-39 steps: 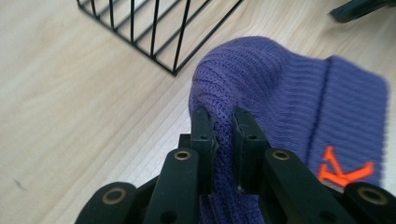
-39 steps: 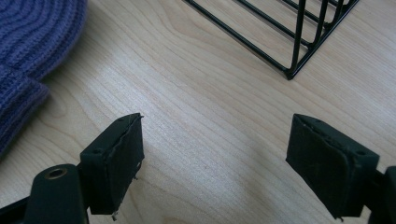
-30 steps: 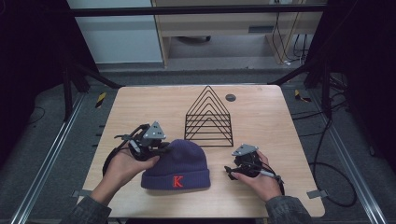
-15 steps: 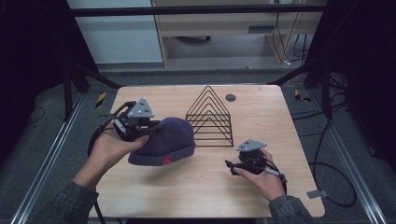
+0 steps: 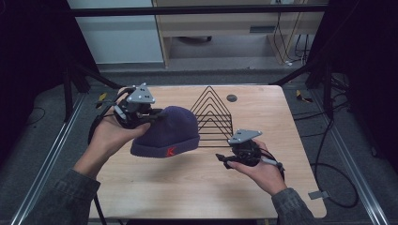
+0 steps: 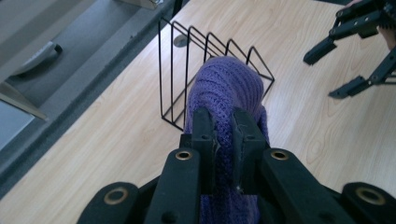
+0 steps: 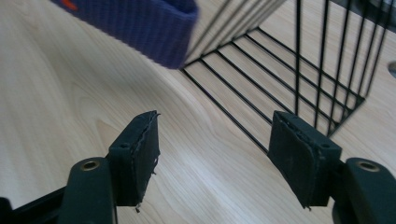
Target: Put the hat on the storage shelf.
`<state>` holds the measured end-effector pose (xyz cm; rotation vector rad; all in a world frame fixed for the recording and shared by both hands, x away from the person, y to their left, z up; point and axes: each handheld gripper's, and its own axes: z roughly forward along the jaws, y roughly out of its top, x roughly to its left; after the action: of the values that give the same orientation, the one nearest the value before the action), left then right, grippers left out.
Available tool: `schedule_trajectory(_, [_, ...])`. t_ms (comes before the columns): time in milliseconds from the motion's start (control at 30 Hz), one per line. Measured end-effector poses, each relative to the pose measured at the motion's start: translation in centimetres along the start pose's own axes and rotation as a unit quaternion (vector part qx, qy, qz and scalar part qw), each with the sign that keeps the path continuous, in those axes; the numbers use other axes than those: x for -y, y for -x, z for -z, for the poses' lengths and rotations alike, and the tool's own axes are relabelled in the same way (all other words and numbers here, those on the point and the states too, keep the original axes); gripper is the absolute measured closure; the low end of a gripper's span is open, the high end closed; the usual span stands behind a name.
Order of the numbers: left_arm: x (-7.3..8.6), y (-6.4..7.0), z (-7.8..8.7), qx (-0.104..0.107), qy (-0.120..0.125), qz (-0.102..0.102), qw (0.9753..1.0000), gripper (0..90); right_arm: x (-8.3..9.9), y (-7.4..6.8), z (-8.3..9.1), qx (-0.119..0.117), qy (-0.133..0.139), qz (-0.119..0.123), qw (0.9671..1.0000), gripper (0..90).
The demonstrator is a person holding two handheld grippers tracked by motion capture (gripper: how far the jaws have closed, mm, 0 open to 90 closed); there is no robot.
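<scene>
While lifting: my left tool [image 6: 223, 135] pinches only the hat's [image 5: 169, 131] crown.
Risk: knit slips, or snags the rack [image 5: 212, 115].
Right tool [image 7: 215, 154]: wide, empty.

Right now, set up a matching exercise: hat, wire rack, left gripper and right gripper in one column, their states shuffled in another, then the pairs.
1. hat
2. wire rack
3. left gripper
4. right gripper

A. open, holding nothing
B. standing on the table
C. hanging, held by its top
D. shut on knitted cloth

Pairs: 1-C, 2-B, 3-D, 4-A
</scene>
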<state>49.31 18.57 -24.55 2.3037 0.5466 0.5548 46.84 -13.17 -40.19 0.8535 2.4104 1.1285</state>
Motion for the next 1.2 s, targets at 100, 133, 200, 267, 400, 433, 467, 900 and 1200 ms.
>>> schedule_trajectory(100, [-0.5, -0.2, 0.3, -0.002, 0.007, 0.000, 1.0000, 81.1, -0.8, -0.2, -0.1, -0.007, 0.002, 0.002, 1.0000, 36.3])
schedule_trajectory(133, [-0.7, -0.3, 0.4, -0.002, 0.011, 0.000, 0.9999, 81.1, -1.6, -0.4, -0.2, -0.014, 0.001, 0.006, 0.9999, 40.2])
schedule_trajectory(200, [-1.1, -0.4, 0.8, -0.002, 0.017, 0.000, 0.9998, 81.1, -2.0, -0.5, -0.3, -0.015, 0.001, 0.011, 0.9998, 42.6])
schedule_trajectory(267, [-1.3, -0.4, 1.1, 0.003, 0.022, 0.001, 0.9998, 81.1, -2.7, -0.7, -0.4, -0.019, 0.001, 0.018, 0.9997, 44.7])
schedule_trajectory(400, [-1.8, -0.1, 1.4, 0.008, 0.030, -0.002, 0.9995, 81.1, -4.0, -0.8, -0.5, -0.025, 0.001, 0.023, 0.9994, 45.4])
schedule_trajectory(433, [-1.9, 0.0, 1.5, 0.010, 0.031, -0.002, 0.9995, 81.1, -4.3, -0.9, -0.5, -0.024, 0.001, 0.025, 0.9994, 45.2])
schedule_trajectory(467, [-2.0, 0.1, 1.5, 0.011, 0.030, -0.007, 0.9995, 81.1, -4.6, -0.9, -0.4, -0.027, 0.002, 0.025, 0.9993, 44.8])
schedule_trajectory(900, [-3.3, 0.7, 1.7, 0.031, 0.053, -0.012, 0.9980, 81.0, -6.8, 0.0, -1.0, -0.063, -0.014, 0.038, 0.9972, 63.4])
schedule_trajectory(1200, [-4.8, 0.0, 1.3, 0.018, 0.057, -0.003, 0.9982, 80.8, -7.6, 1.1, 1.2, -0.076, -0.016, 0.041, 0.9961, 75.3])
